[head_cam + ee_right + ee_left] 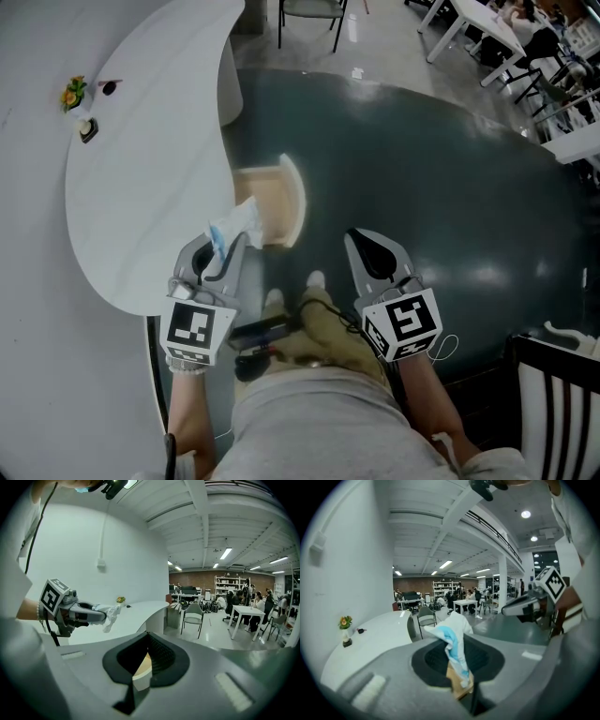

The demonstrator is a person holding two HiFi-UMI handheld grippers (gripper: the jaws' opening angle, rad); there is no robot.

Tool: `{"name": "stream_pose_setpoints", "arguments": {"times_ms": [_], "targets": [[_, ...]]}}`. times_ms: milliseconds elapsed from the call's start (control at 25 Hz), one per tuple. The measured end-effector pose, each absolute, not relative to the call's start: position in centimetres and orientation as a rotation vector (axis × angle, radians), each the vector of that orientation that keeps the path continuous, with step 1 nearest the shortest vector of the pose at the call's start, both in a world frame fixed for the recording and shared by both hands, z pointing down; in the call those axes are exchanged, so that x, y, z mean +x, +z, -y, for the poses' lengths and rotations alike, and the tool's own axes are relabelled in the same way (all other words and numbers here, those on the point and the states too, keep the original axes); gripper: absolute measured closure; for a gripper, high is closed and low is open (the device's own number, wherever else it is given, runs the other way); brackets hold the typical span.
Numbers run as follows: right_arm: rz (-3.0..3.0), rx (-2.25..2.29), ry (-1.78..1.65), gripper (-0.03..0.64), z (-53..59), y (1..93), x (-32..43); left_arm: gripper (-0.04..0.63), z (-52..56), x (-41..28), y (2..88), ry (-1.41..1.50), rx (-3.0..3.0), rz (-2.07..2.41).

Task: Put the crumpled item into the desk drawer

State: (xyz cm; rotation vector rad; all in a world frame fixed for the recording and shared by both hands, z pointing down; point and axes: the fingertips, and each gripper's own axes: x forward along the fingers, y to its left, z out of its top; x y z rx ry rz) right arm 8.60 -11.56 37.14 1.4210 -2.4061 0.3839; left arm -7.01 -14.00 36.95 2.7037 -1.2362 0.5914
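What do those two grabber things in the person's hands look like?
The left gripper and right gripper are grey plastic with pointed jaws and black ribbed pads inside. Each carries a white cube printed with black square markers.

One crumpled item (234,225); one drawer (274,199); two claws (232,242) (361,242)
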Motion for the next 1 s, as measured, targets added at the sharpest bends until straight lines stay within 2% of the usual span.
{"name": "stream_pose_setpoints", "arguments": {"times_ms": [1000], "targets": [[2.429, 1.275, 0.451, 0.612, 16.0, 41.8, 11.4, 0.545, 17.7, -2.5, 45.9, 0.686, 2.55, 1.265]]}}
